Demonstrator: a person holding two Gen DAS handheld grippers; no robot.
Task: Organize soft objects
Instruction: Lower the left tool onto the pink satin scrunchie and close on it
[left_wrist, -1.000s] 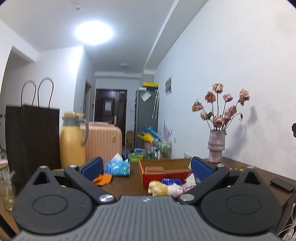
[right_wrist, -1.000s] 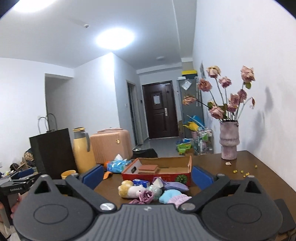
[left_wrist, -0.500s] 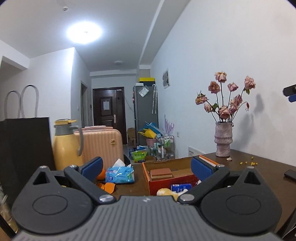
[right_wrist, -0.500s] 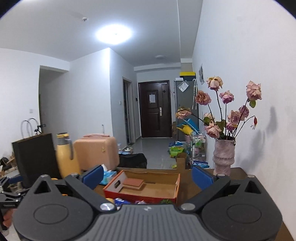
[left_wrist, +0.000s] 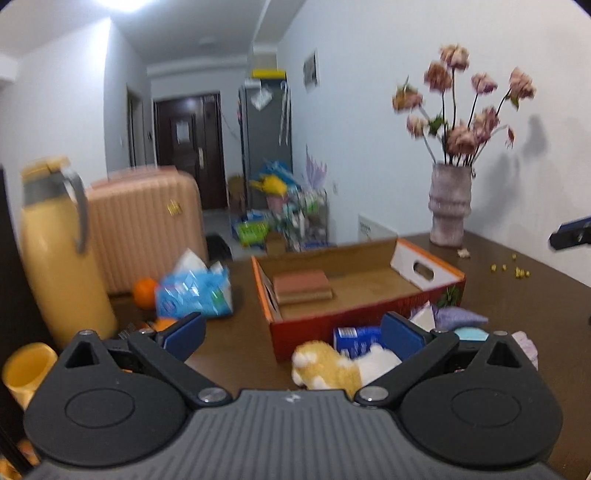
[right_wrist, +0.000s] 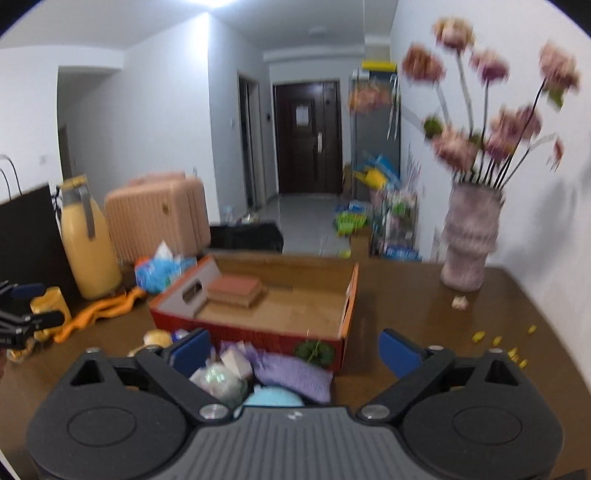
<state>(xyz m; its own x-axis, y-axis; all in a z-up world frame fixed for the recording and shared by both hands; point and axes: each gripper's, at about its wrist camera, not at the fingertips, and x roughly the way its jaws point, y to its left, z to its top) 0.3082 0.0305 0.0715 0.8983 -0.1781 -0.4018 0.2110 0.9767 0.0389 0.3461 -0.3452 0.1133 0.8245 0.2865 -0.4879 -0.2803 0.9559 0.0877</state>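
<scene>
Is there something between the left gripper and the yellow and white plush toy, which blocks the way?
No, nothing visible does. The left gripper is open and empty, and the plush toy lies on the table just ahead, toward its right finger. The blue packet and the red cardboard box are behind the toy.

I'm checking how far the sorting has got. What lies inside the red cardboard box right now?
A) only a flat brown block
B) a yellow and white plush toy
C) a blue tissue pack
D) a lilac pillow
A: the red cardboard box holds only the flat brown block; the soft items lie on the table in front of it.
</scene>
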